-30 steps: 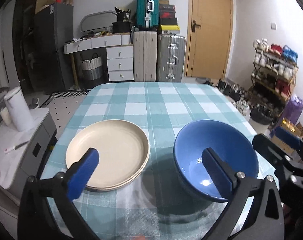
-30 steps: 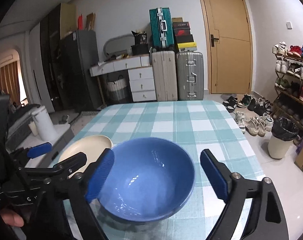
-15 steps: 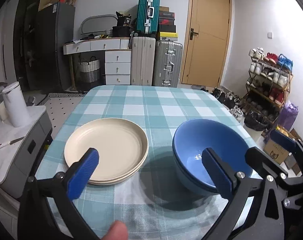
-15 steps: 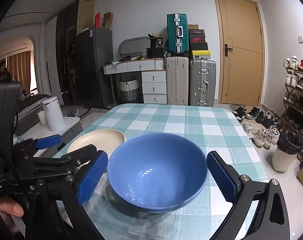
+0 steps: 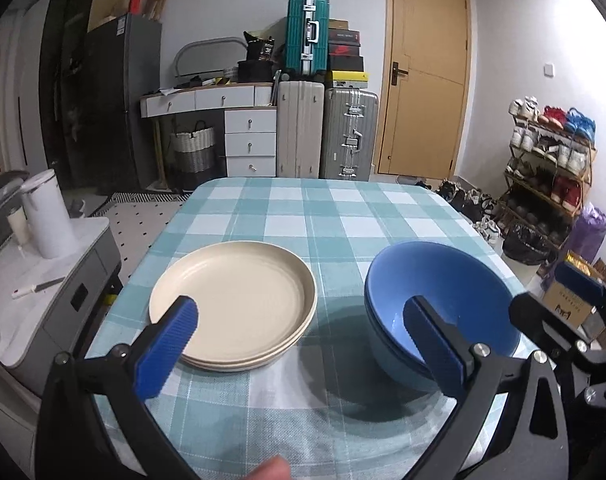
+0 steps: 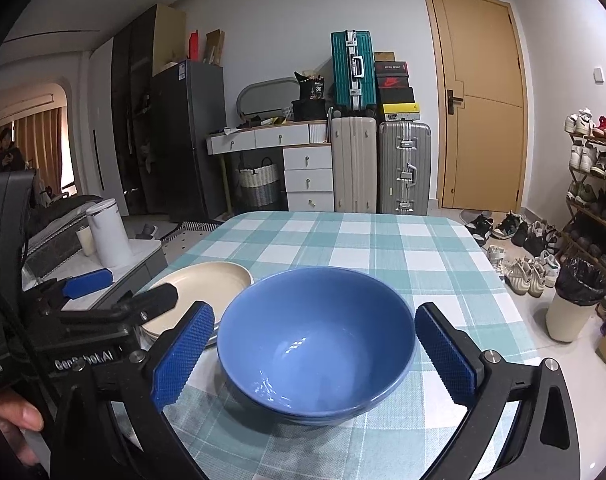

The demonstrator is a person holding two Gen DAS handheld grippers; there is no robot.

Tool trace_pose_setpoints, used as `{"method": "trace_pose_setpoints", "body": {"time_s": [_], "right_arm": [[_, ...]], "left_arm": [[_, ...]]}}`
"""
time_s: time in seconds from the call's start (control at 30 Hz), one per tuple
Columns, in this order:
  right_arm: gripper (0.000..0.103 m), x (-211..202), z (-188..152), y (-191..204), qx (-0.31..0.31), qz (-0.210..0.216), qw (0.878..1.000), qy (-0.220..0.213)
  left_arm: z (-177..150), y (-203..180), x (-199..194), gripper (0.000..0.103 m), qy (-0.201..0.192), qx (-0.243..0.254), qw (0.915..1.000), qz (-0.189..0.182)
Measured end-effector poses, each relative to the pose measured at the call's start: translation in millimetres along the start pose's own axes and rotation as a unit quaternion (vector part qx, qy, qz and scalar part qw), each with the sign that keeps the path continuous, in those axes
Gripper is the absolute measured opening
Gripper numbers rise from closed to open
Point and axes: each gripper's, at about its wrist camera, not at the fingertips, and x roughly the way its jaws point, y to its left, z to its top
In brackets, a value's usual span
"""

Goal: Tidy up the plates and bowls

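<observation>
Bowls (image 6: 317, 344) stacked dead ahead between wide-apart pads of right tool (image 6: 315, 356), untouched; plates (image 5: 233, 304) ahead of left tool (image 5: 299, 344), likewise spread, empty

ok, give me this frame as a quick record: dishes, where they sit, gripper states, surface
surface: table with teal checked cloth
plates: two cream plates, stacked, on the left side
bowls: two blue bowls, nested, to the right of the plates, apart from them
left gripper: open, nothing between the fingers, aimed between plates and bowls
right gripper: open wide, bowls between the pads, pads not touching them
contact: neither gripper holds a dish
</observation>
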Motion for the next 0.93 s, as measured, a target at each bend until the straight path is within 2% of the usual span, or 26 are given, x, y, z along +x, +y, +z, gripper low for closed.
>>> {"method": "trace_pose_setpoints", "body": {"time_s": [0.07,0.23,0.57,0.93], "right_arm": [[0.102,0.1,0.4,-1.0,0.002,0.001,1.000,-0.001],[0.102,1.8,0.9,-1.9,0.005,0.005,1.000,0.001],[0.102,3.3,0.0,0.1,0.001,0.002,1.000,0.001],[0.102,5.2,-1.5,0.1,0.002,0.003,1.000,0.003]], "left_arm": [[-0.8,-0.1,2.3,0.103,0.004,-0.001,0.9999,0.011],[-1.5,5.1,4.2,0.103,0.012,-0.014,0.9998,0.008],[-5.2,-1.5,5.5,0.103,0.015,0.000,0.9998,0.010],[-7.1,0.2,9.8,0.103,0.025,-0.010,0.9996,0.009]]}}
